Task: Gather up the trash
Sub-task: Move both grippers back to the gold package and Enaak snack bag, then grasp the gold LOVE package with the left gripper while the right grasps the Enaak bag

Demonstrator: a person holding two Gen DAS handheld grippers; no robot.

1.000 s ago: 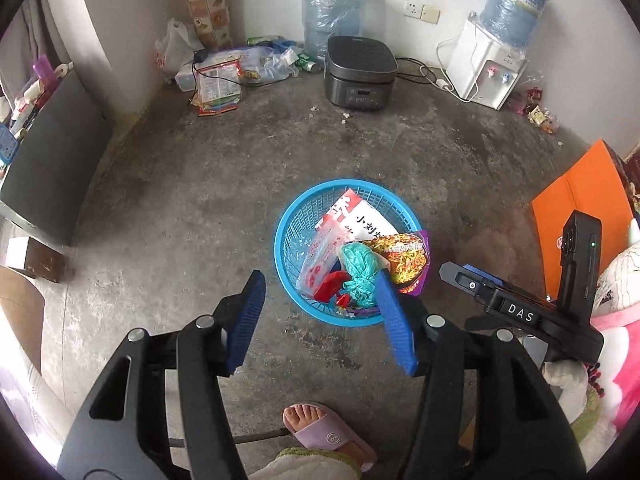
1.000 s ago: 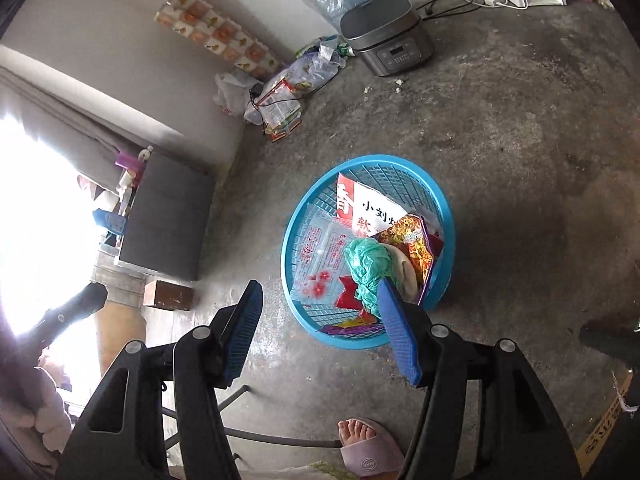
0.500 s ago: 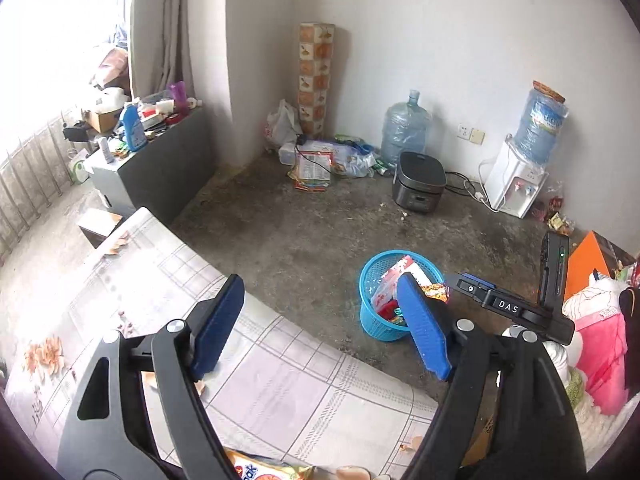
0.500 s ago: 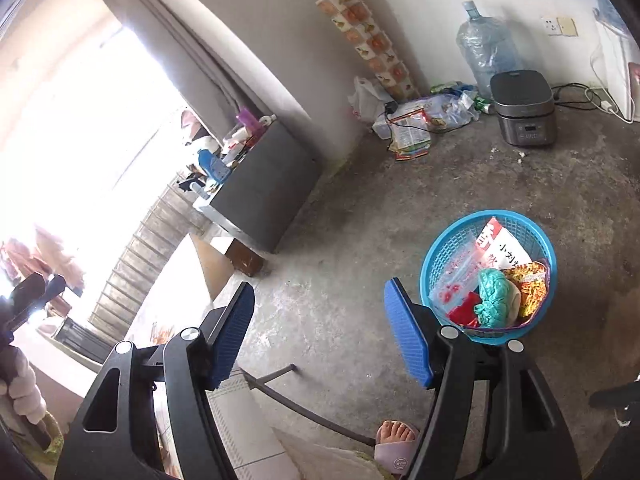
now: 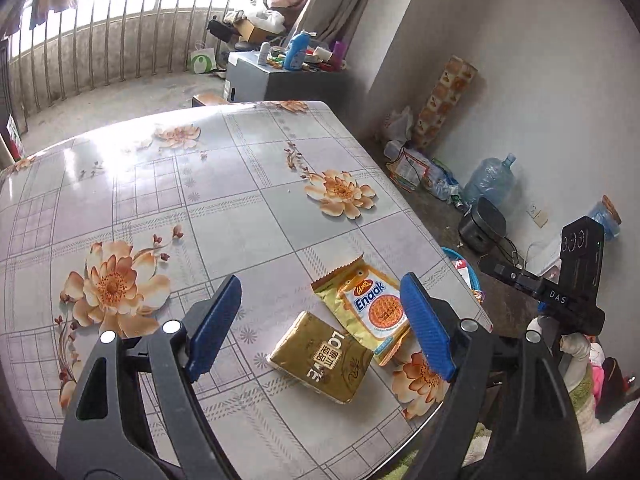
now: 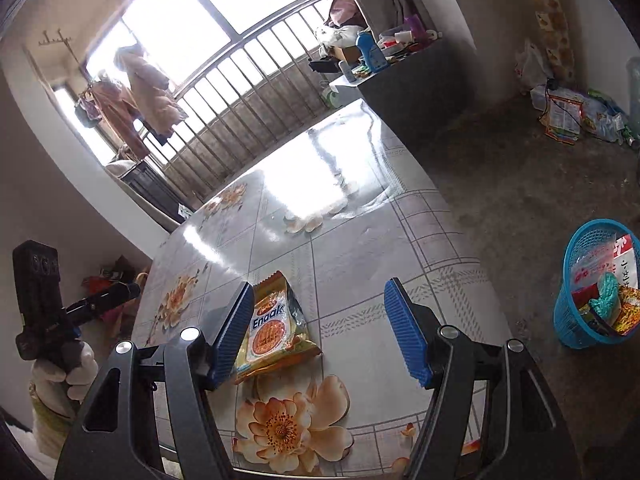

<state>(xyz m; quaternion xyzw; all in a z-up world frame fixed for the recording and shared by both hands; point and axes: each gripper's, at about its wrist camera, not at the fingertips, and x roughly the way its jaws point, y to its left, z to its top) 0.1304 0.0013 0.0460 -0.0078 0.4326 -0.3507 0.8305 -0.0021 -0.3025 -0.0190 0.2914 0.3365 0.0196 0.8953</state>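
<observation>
Each gripper, left (image 5: 320, 324) and right (image 6: 320, 330), is built from black frames with silver screws and ribbed blue pads. A white glove (image 6: 64, 376) is worn on the left hand.

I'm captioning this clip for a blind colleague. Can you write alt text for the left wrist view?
The open left gripper hovers empty over a floral-patterned table, above a gold packet and an Enaak snack wrapper overlapping near the table's edge. A blue basket peeks out on the floor beyond.

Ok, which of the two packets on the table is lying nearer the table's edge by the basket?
The yellow Enaak biscuit wrapper, torn open at its top. The gold rectangular packet lies beside it, further in from that edge, with the wrapper's corner overlapping it.
</observation>
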